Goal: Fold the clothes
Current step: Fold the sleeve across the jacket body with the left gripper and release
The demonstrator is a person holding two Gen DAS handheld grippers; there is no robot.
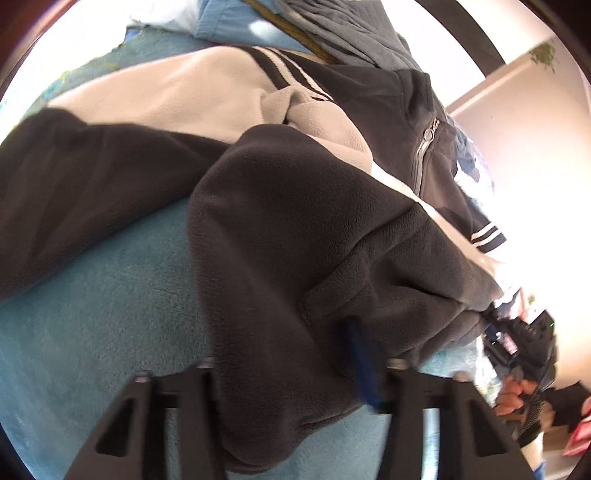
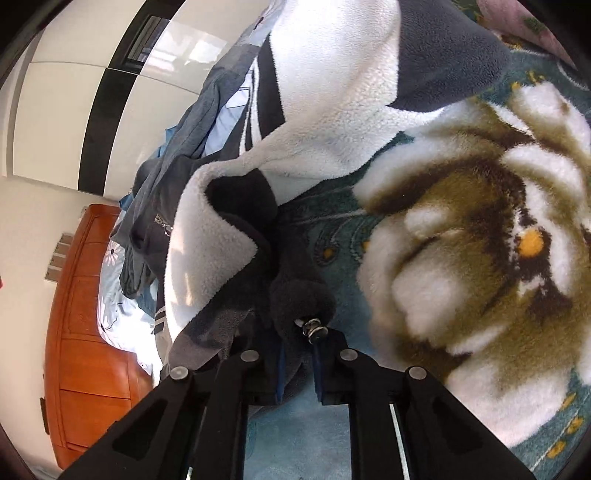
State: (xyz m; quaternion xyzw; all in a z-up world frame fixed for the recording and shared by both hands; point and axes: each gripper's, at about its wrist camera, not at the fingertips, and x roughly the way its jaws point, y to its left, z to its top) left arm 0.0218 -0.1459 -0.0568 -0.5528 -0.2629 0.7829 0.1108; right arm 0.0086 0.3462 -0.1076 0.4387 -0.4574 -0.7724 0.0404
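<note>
A black and cream fleece jacket (image 1: pixel 295 221) with striped cuffs and a zipper lies on a teal blanket (image 1: pixel 92 332). My left gripper (image 1: pixel 295 373) is shut on a black fold of the jacket; one blue pad (image 1: pixel 364 365) shows and the other is hidden under the cloth. In the right wrist view the same jacket (image 2: pixel 314 110) shows its white inner fleece. My right gripper (image 2: pixel 297 354) is shut on a dark edge of the jacket by a metal zipper pull (image 2: pixel 312 326). The right gripper also shows in the left wrist view (image 1: pixel 524 354), held by a hand.
More clothes, grey and light blue (image 1: pixel 332 29), are piled beyond the jacket. The blanket has a large white and brown flower pattern (image 2: pixel 480 240). An orange wooden cabinet (image 2: pixel 85 332) and white wardrobe doors (image 2: pixel 74 92) stand beside the bed.
</note>
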